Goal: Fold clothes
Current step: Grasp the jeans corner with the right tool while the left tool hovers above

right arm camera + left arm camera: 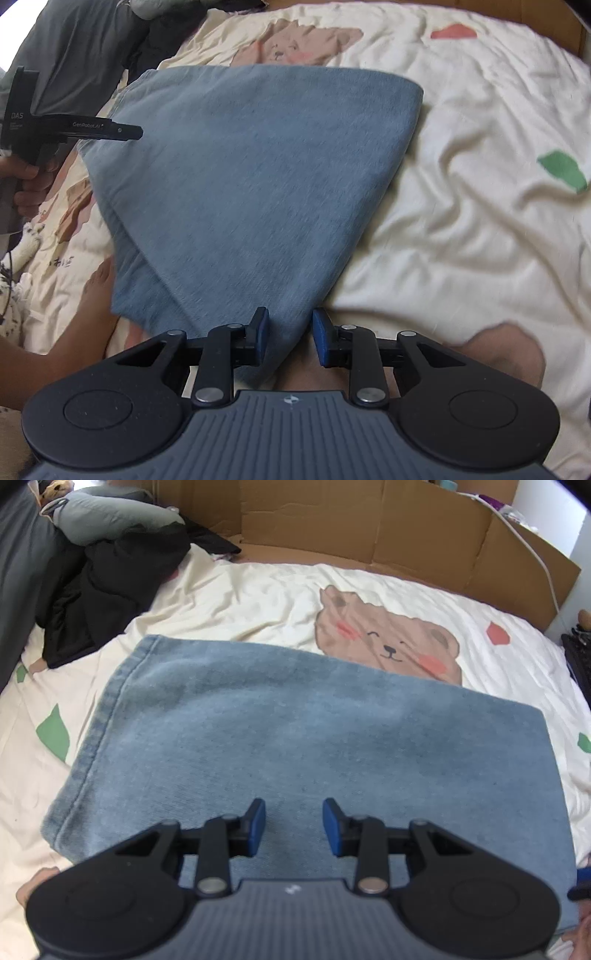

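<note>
Folded light-blue jeans (pixel 303 738) lie flat on a cream bed cover with a bear print (pixel 258 598). My left gripper (pixel 294 825) is open and empty, hovering just above the near part of the denim. In the right wrist view the jeans (pixel 251 184) run away from me, with a folded corner lying between the fingers of my right gripper (pixel 288 338). Its jaws stand apart on either side of the cloth and do not pinch it. The left gripper's body (pixel 74 131) shows at the left over the denim's far edge.
A pile of black and grey clothes (pixel 99 565) lies at the far left of the bed. A cardboard wall (pixel 369 520) lines the far edge. A white cable (pixel 532 550) runs over the cardboard. A person's bare leg (pixel 96 295) rests left of the jeans.
</note>
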`<action>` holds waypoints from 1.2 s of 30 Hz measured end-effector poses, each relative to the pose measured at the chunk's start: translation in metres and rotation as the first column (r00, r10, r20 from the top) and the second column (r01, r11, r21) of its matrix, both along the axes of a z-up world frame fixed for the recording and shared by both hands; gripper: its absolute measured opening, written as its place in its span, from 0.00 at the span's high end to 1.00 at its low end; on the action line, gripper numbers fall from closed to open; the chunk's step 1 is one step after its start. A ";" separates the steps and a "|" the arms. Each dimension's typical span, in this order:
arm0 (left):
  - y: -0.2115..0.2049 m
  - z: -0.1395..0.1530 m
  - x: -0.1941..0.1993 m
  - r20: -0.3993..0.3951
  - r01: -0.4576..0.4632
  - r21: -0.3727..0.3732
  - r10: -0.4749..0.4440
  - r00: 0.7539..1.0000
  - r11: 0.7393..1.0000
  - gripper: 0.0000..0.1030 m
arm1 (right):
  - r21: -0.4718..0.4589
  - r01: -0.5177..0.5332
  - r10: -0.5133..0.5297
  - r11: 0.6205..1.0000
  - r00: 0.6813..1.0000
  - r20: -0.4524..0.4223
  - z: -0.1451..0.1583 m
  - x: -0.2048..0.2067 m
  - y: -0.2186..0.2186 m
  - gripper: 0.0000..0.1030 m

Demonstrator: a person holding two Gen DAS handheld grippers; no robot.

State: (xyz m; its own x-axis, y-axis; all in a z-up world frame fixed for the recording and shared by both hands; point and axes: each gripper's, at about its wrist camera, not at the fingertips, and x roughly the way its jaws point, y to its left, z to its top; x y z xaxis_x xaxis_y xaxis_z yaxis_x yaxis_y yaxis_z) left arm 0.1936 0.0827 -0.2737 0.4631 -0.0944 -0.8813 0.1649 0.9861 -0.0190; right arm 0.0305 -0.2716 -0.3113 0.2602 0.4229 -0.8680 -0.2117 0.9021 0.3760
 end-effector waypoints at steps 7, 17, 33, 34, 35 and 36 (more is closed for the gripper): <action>0.005 -0.004 -0.004 -0.011 0.003 0.000 -0.003 1.000 1.000 0.64 | 0.110 0.079 -0.067 0.991 0.991 -0.112 -0.021 -0.005 -0.014 0.75; 0.006 -0.003 -0.006 -0.018 0.011 0.000 -0.011 1.000 1.000 0.65 | 0.287 0.166 -0.119 0.943 0.977 -0.176 -0.033 -0.008 -0.034 0.75; 0.003 -0.003 -0.007 -0.011 0.032 0.031 -0.032 0.999 0.999 0.65 | 0.448 0.413 -0.338 0.793 0.910 -0.240 -0.060 -0.001 -0.061 0.71; 0.003 -0.003 -0.007 -0.011 0.035 0.031 -0.034 0.999 0.999 0.65 | 0.436 0.422 -0.344 0.795 0.906 -0.248 -0.062 -0.002 -0.062 0.71; 0.002 -0.003 -0.007 -0.010 0.037 0.032 -0.037 0.999 0.999 0.65 | 0.437 0.428 -0.348 0.791 0.902 -0.255 -0.063 -0.004 -0.064 0.70; 0.002 -0.003 -0.007 -0.011 0.038 0.032 -0.038 0.999 0.999 0.65 | 0.438 0.434 -0.351 0.787 0.899 -0.261 -0.065 -0.006 -0.066 0.70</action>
State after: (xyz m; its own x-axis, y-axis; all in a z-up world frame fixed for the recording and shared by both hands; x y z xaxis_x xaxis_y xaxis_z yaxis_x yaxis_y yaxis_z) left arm 0.1869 0.0848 -0.2770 0.4507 -0.0833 -0.8888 0.2023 0.9793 0.0108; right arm 0.0250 -0.3378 -0.3759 0.3724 0.6819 -0.6296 0.2208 0.5938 0.7737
